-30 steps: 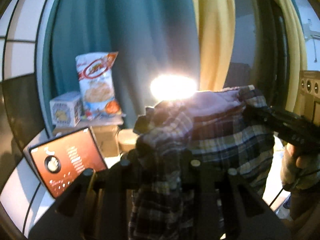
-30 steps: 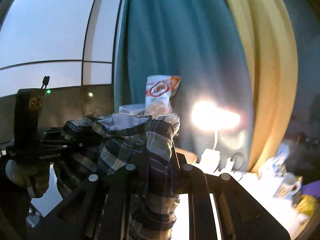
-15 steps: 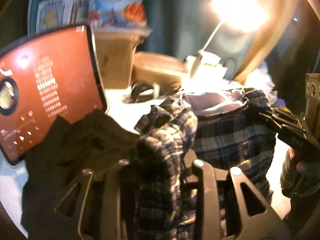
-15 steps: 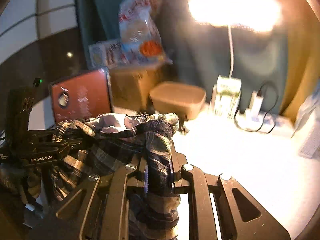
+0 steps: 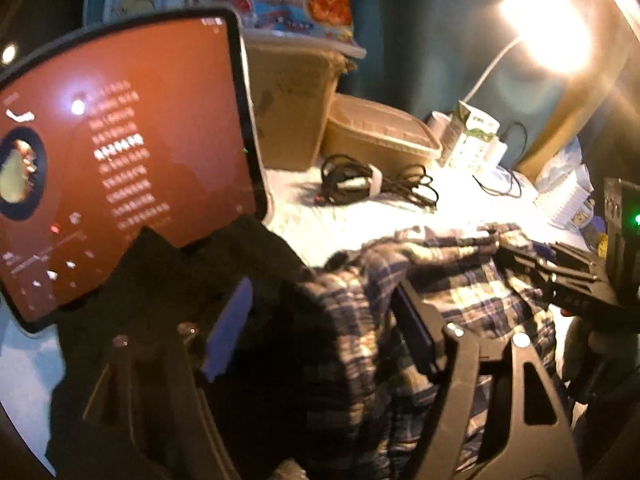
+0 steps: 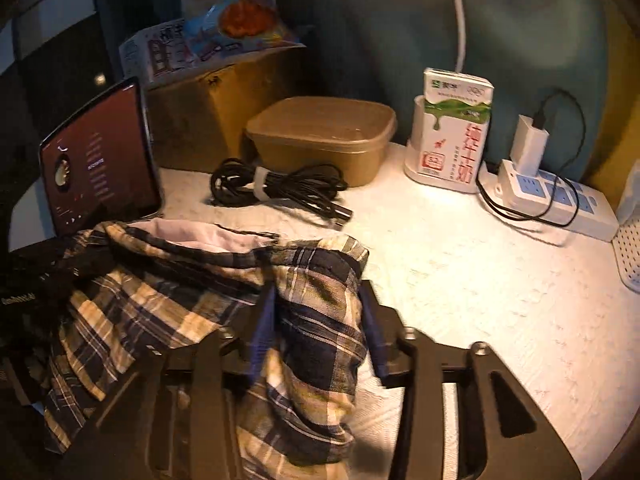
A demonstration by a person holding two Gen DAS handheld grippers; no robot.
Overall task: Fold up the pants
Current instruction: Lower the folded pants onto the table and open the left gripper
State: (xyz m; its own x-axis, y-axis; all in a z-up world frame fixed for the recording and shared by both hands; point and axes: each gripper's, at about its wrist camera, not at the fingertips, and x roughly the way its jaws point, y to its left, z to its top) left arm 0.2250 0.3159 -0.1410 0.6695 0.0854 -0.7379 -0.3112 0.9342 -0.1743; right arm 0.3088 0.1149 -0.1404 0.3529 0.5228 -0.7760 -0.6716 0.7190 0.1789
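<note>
Where right wrist shows milk carton [image 6: 456,128], left glares.

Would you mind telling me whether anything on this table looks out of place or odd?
The plaid pants lie bunched, not flat, at the near edge of the white table. A coiled black cable lies loose just behind them, close enough to get in the way of folding. Nothing looks spilled or damaged.

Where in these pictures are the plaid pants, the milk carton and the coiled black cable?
plaid pants [image 6: 316,344]: right wrist view, on the bunched fabric between the gripper's fingers.
milk carton [image 6: 456,128]: right wrist view, on its printed front face.
coiled black cable [image 6: 276,188]: right wrist view, on the middle of the bundle.
</note>
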